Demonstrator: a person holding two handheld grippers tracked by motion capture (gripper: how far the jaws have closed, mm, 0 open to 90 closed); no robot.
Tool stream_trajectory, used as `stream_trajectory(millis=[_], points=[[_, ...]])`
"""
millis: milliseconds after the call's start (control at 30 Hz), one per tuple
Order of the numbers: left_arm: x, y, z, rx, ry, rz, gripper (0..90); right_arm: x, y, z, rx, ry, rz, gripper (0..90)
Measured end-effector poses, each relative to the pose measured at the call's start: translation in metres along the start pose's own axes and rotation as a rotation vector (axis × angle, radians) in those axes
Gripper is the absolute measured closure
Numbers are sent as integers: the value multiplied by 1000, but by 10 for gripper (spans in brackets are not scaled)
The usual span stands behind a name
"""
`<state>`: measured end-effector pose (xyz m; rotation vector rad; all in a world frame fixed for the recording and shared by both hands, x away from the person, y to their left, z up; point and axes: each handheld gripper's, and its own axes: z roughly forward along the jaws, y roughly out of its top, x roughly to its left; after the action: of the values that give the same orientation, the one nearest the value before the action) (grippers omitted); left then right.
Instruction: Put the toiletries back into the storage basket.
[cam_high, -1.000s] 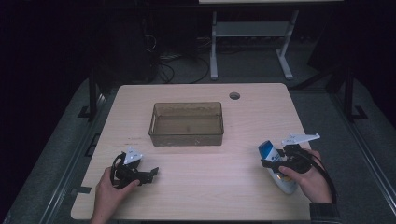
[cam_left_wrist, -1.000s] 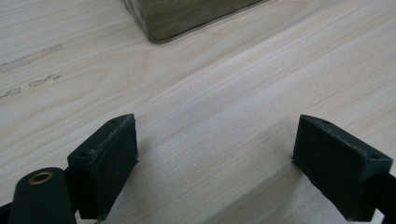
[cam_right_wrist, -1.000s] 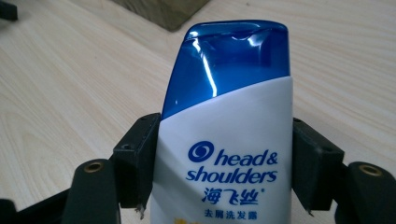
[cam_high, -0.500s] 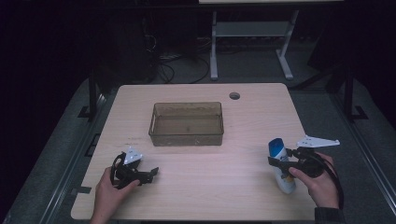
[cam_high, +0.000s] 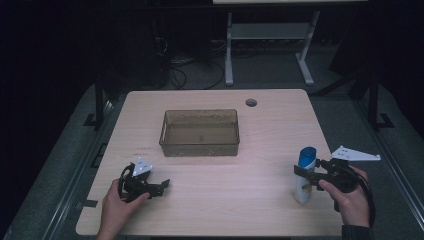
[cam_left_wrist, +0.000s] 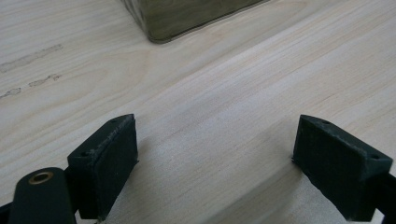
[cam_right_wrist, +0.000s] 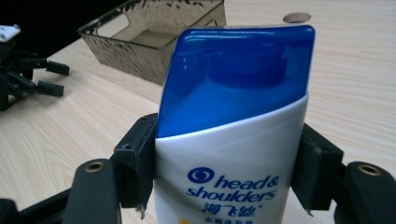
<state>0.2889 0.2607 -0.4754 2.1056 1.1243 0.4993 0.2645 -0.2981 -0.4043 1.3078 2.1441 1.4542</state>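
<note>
Two claws are in use. The right claw (cam_right_wrist: 224, 172) is clamped on a shampoo bottle (cam_right_wrist: 233, 135), one pad against each side just below the blue cap (cam_right_wrist: 243, 74). The bottle stands upright on the tabletop (cam_high: 250, 200) near the right front edge, well apart from the clear bin (cam_high: 200, 132) at the centre. The left claw (cam_left_wrist: 219, 163) rests near the left front edge, jaws spread wide, holding nothing.

Step in hand, as judged: pickup of the bottle. The next move calls for a lift clear of the tabletop, then travel left and forward to the bin.

Against the earlier frames, the bottle is now upright rather than tilted, and the left claw is unchanged.
</note>
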Motion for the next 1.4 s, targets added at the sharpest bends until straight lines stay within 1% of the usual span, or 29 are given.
stream_trajectory(millis=[33, 67, 200, 367, 433, 633, 800, 1233, 1400], points=[[0, 0, 0, 0, 0, 0, 126, 0, 0, 0, 0, 0, 0, 337], [0, 0, 0, 0, 0, 0, 126, 1, 1, -1, -17, 1, -3, 337], [0, 0, 0, 1, -1, 1, 126, 1, 2, -4, -39, -10, -3, 337], [0, 0, 0, 1, -1, 1, 126, 2, 3, -4, -53, -21, 3, 336], [0, 0, 0, 1, 0, 1, 126, 2, 4, -5, -70, -35, 2, 335], [0, 0, 0, 1, -1, 1, 126, 3, 8, -5, -92, -51, 4, 334], [0, 0, 0, 0, -1, 0, 126, 5, 13, -5, -110, -66, -6, 335], [0, 0, 0, -3, -1, -3, 126, 12, 26, 1, -128, -47, -25, 336], [0, 0, 0, -2, -1, -3, 126, 17, 34, 6, -136, -26, -27, 337]])
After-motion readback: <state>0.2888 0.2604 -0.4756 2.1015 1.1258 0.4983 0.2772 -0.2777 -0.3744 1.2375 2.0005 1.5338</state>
